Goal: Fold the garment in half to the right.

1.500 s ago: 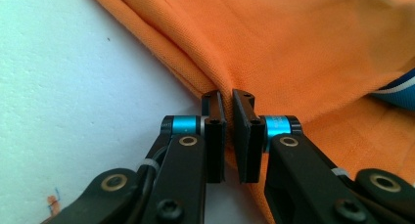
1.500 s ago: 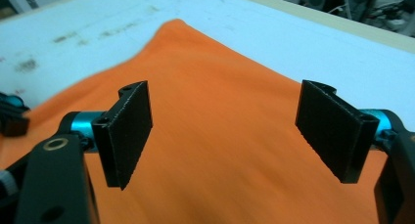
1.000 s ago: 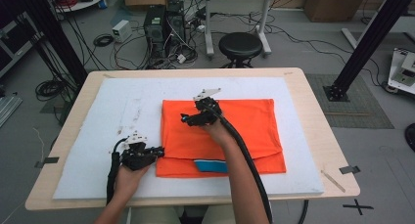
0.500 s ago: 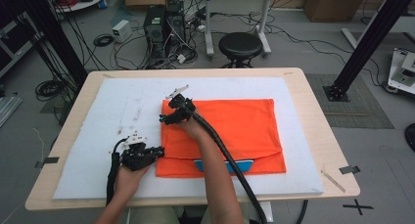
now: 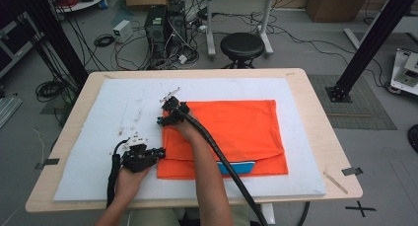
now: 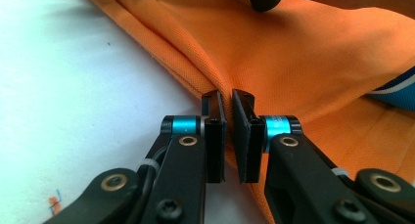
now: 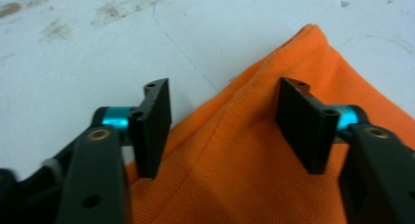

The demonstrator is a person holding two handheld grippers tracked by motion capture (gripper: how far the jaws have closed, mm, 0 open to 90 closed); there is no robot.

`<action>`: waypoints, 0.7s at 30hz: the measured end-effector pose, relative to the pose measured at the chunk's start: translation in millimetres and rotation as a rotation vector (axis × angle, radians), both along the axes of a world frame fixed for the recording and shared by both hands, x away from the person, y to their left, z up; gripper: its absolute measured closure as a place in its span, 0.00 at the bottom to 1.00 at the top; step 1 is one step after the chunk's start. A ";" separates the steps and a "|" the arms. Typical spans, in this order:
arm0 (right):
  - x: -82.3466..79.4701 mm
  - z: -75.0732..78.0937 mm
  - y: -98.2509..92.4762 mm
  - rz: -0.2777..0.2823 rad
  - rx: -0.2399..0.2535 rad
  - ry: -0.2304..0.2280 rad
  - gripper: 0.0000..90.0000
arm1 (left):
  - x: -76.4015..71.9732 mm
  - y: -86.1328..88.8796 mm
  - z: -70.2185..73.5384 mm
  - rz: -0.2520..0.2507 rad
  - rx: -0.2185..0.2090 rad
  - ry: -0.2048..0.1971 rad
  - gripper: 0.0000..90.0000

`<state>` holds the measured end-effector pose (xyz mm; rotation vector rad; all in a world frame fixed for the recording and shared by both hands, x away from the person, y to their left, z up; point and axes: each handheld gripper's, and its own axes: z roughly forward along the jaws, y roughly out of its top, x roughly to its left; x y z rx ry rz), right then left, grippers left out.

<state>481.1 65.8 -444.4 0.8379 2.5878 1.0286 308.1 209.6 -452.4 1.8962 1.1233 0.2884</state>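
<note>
Orange shirt point(image 5: 231, 137) lies folded on the tabletop point(image 5: 305, 85). Left gripper point(image 6: 228, 117) fingers are pinched on its near-left edge. Right gripper point(image 7: 222, 123) fingers have just been closing, half open astride the far-left corner, nothing gripped yet. Risk: only the top layer gets caught, so the fold slips.

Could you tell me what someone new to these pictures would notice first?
Most striking is the bright orange garment, folded flat on the white mat that covers the wooden table. The left gripper is clamped on the cloth's near left corner, while the right gripper sits at the far left corner, its jaws apart on either side of the fabric and just closing. A blue and white strip peeks out at the near edge.
</note>
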 end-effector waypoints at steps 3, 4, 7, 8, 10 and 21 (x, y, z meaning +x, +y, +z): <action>-0.5 -0.3 0.9 -0.020 -0.022 -0.019 0.56 | 0.1 0.1 0.0 0.001 -0.001 0.000 0.93; -0.6 -0.5 1.3 -0.025 -0.026 -0.028 0.58 | 0.0 0.1 0.0 0.001 -0.001 0.000 0.93; -2.2 0.4 1.9 -0.016 -0.048 -0.044 0.71 | -0.3 0.7 0.3 0.005 -0.001 -0.004 0.93; -2.4 1.4 1.5 -0.010 -0.062 -0.057 0.77 | -0.3 0.9 0.4 0.006 -0.003 -0.004 0.93; -3.0 2.4 0.6 -0.010 -0.070 -0.067 0.85 | -0.4 1.3 0.4 0.010 -0.010 -0.007 0.93; -7.4 12.3 -23.1 -0.023 0.076 -0.066 0.91 | -1.7 -0.8 7.7 -0.009 -0.061 -0.052 0.94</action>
